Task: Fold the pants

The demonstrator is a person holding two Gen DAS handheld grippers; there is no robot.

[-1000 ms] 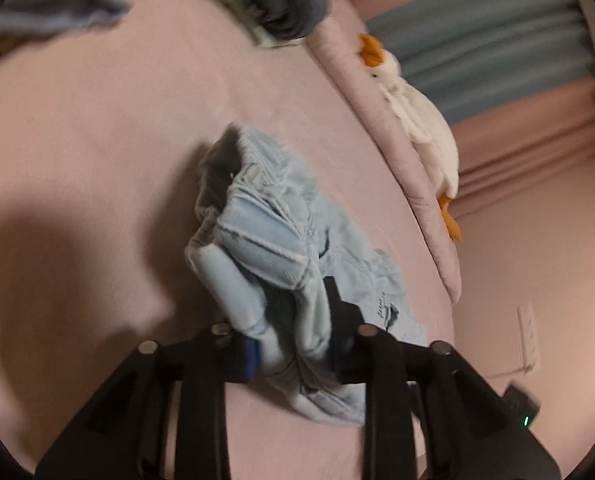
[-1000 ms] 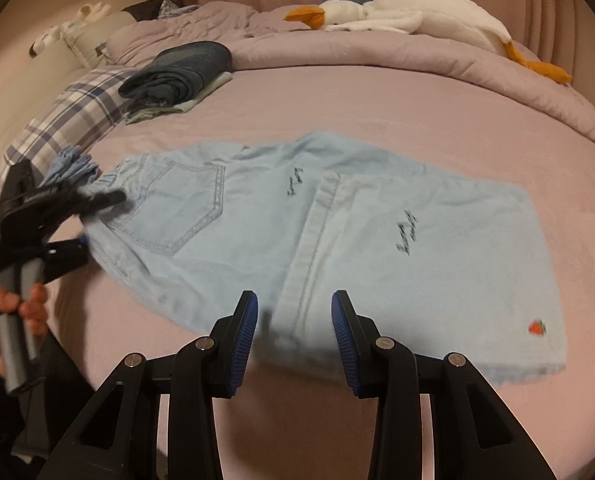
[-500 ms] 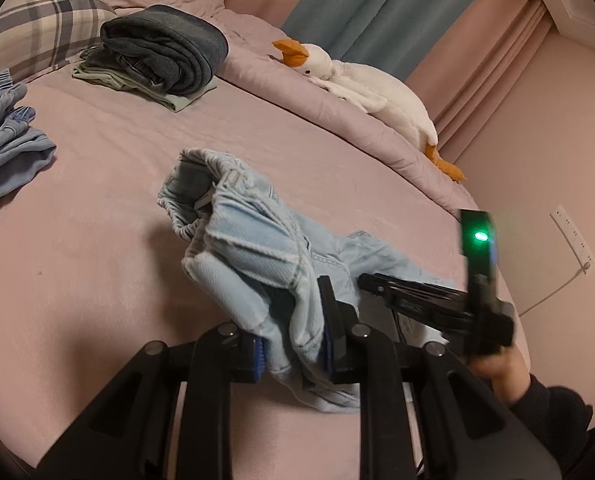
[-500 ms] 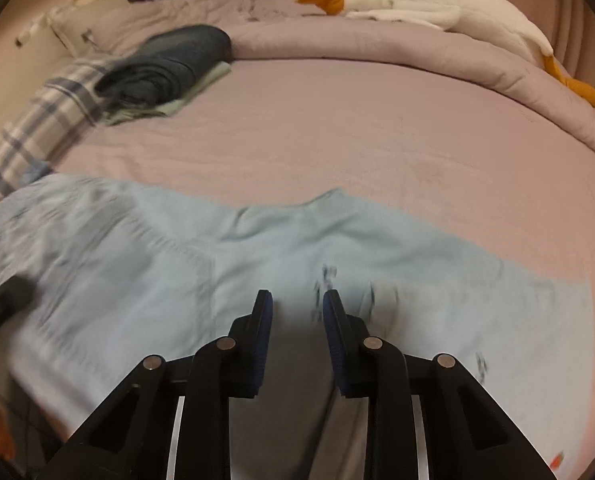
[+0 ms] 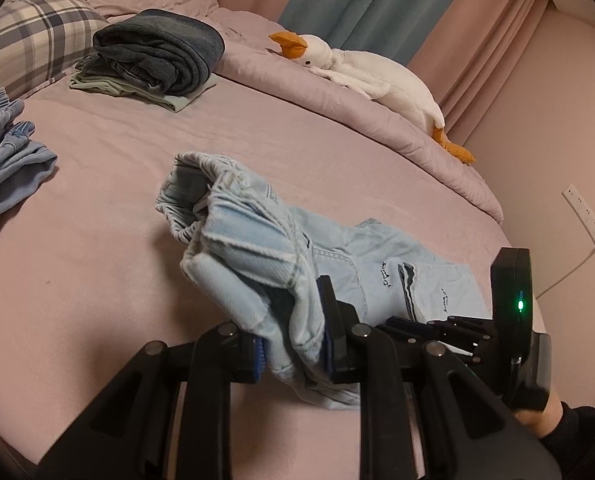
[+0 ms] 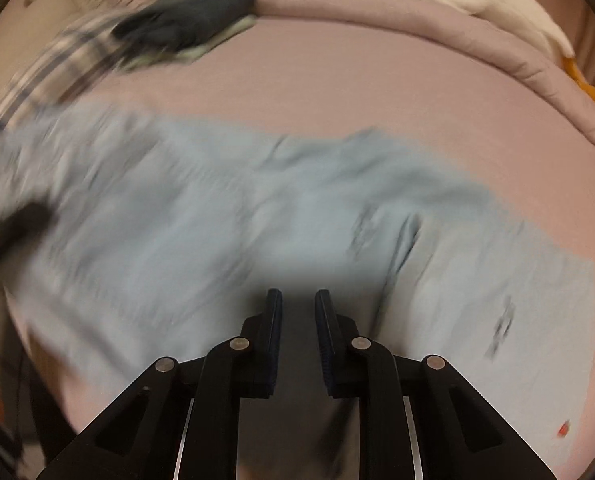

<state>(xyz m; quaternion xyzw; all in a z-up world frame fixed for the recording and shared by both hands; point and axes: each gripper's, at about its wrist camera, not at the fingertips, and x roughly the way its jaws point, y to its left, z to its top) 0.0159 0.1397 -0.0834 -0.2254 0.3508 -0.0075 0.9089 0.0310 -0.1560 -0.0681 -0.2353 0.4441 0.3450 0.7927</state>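
Note:
Light blue denim pants (image 5: 281,248) lie on the pink bed. My left gripper (image 5: 291,344) is shut on their bunched waistband and holds it lifted above the sheet. The legs (image 5: 429,284) lie flat to the right. In the blurred right wrist view the pants (image 6: 217,220) spread across the bed below my right gripper (image 6: 298,304), whose jaws stand a narrow gap apart over the cloth near the crotch seam; I cannot tell whether they pinch fabric. The right gripper (image 5: 449,326) also shows in the left wrist view, low over the legs.
A stack of folded dark jeans (image 5: 157,54) lies at the back. A plaid pillow (image 5: 29,40) is at far left. Crumpled blue clothes (image 5: 5,160) lie at the left edge. A white goose plush (image 5: 361,72) rests on the rolled duvet (image 5: 377,128). A wall socket (image 5: 583,212) is at right.
My right gripper has moved down and forward over the pants, and its jaws have narrowed. My left gripper has kept its hold on the waistband and shifted slightly.

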